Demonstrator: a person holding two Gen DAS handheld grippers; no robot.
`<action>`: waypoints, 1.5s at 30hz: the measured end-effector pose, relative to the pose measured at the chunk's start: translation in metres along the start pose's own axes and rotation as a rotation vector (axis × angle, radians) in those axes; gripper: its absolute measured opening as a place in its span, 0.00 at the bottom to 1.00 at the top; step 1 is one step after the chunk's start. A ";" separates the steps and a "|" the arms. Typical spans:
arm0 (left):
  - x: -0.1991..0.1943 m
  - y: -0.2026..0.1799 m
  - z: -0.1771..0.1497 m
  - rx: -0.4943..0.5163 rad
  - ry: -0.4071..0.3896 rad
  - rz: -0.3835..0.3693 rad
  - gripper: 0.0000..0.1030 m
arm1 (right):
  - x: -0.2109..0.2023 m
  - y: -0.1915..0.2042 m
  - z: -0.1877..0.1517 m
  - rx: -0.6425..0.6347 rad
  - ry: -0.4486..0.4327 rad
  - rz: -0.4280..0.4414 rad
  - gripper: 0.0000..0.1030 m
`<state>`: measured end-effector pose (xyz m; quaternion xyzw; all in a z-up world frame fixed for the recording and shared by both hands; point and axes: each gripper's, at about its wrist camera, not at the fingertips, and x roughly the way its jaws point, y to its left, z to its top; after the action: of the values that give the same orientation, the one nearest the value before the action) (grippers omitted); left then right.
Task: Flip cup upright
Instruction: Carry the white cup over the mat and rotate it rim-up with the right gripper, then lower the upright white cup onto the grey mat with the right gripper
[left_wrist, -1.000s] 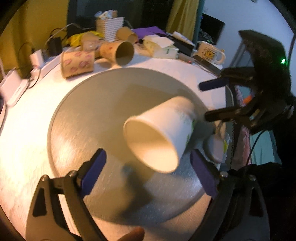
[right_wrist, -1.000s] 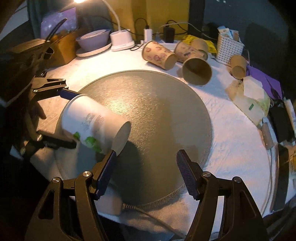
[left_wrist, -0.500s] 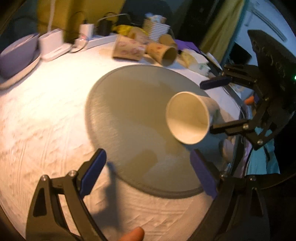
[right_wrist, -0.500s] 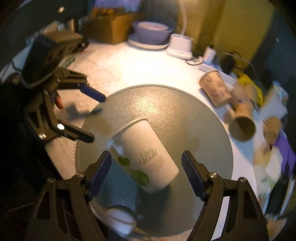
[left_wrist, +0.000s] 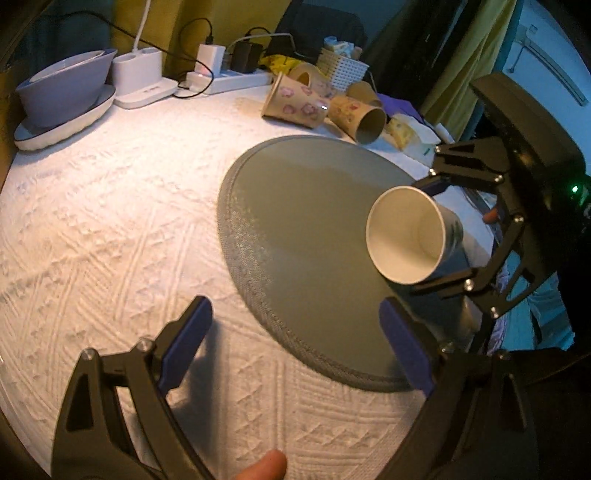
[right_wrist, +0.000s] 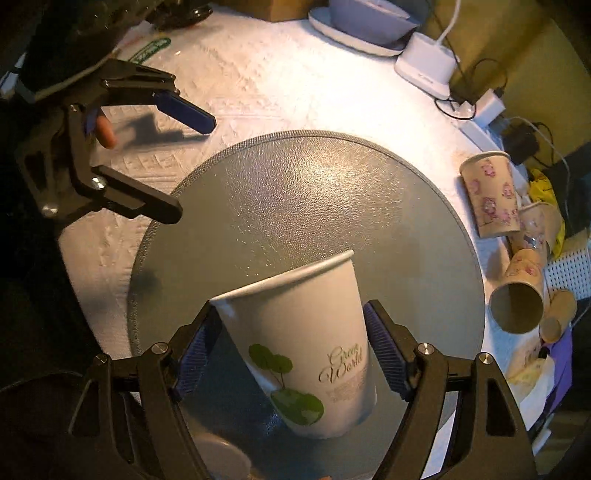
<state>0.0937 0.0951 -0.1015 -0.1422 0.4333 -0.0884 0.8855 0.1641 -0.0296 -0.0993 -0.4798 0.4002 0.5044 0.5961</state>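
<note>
A white paper cup (right_wrist: 306, 343) with green leaves and "Green World" print sits between the pads of my right gripper (right_wrist: 295, 350), tilted, base low over the grey round mat (right_wrist: 295, 192). The jaws are closed against its sides. In the left wrist view the cup (left_wrist: 410, 236) shows its open mouth, held by the right gripper (left_wrist: 436, 232) at the mat's (left_wrist: 303, 221) right edge. My left gripper (left_wrist: 295, 347) is open and empty over the white tablecloth, left of the mat; it also shows in the right wrist view (right_wrist: 184, 158).
Several patterned paper cups (left_wrist: 295, 101) lie on their sides behind the mat, next to a white basket (left_wrist: 341, 68). A bowl on a plate (left_wrist: 62, 92), a charger base (left_wrist: 138, 79) and a power strip (left_wrist: 229, 79) stand at the back left.
The right gripper has closed on the cup and turned it toward upright. The left gripper has pulled back left, away from the cup and off the mat.
</note>
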 end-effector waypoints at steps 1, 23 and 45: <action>0.000 0.000 0.001 0.001 -0.002 0.000 0.90 | 0.002 0.000 0.001 -0.004 0.008 -0.004 0.78; -0.006 -0.004 0.035 -0.042 -0.103 0.061 0.90 | -0.031 -0.067 -0.018 0.428 -0.435 -0.011 0.71; 0.018 -0.060 0.055 0.005 -0.092 0.061 0.90 | -0.030 -0.080 -0.097 0.754 -0.643 -0.046 0.72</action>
<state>0.1469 0.0429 -0.0630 -0.1307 0.3961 -0.0560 0.9071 0.2385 -0.1333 -0.0778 -0.0595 0.3399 0.4336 0.8324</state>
